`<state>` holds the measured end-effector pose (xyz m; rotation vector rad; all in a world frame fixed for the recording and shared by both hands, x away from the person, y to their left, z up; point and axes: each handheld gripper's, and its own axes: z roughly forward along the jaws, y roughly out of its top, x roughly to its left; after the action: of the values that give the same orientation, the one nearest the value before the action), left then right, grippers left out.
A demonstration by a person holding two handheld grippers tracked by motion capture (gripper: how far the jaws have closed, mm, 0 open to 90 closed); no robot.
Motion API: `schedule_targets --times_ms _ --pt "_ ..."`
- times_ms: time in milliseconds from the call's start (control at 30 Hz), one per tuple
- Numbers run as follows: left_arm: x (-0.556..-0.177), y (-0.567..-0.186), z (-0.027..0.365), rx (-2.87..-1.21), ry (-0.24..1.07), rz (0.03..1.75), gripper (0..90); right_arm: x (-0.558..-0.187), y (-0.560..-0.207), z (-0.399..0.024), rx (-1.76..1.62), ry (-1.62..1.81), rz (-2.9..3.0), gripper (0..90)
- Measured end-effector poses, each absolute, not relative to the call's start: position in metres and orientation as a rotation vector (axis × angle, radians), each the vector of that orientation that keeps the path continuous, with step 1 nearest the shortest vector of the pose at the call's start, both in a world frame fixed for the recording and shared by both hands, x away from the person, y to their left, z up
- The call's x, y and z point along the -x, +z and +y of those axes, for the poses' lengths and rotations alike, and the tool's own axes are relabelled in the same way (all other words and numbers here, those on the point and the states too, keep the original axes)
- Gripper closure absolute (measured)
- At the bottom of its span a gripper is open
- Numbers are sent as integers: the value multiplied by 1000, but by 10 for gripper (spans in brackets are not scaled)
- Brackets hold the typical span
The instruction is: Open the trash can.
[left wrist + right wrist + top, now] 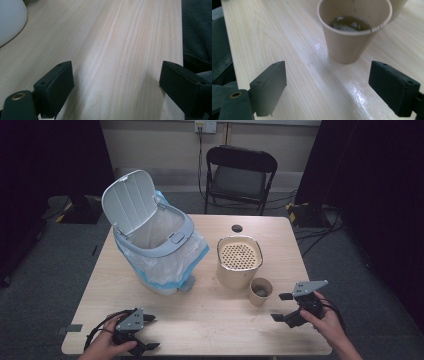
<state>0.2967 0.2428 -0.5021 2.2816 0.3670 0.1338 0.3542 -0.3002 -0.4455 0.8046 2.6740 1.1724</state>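
Note:
A tan paper cup [260, 291] stands right of the table's middle, just in front of a beige container with a perforated top [239, 260]. In the right gripper view the cup [353, 37] holds brownish liquid with something pale in it. My right gripper [281, 307] [327, 82] is a short way to the cup's right, pointing at it, open, with nothing between its jaws. My left gripper [151, 332] [116, 80] rests low over the table's front left, open and empty, above bare wood.
A white bin [150, 240] with its lid up and a blue-and-white bag stands at the table's left; its base [10, 20] is in the left gripper view. A small black disc [236, 228] lies near the far edge. A folding chair [240, 175] stands behind the table [210, 320].

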Motion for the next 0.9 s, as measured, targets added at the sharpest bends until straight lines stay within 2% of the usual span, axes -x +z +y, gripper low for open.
schedule_targets --times_ms 500,900 --pt "-297 -502 243 -2281 134 367 117 -359 -490 -323 -905 1090 2623 144" --pt "-297 -502 243 -2281 133 367 117 -355 -499 -326 -901 1083 2492 136"
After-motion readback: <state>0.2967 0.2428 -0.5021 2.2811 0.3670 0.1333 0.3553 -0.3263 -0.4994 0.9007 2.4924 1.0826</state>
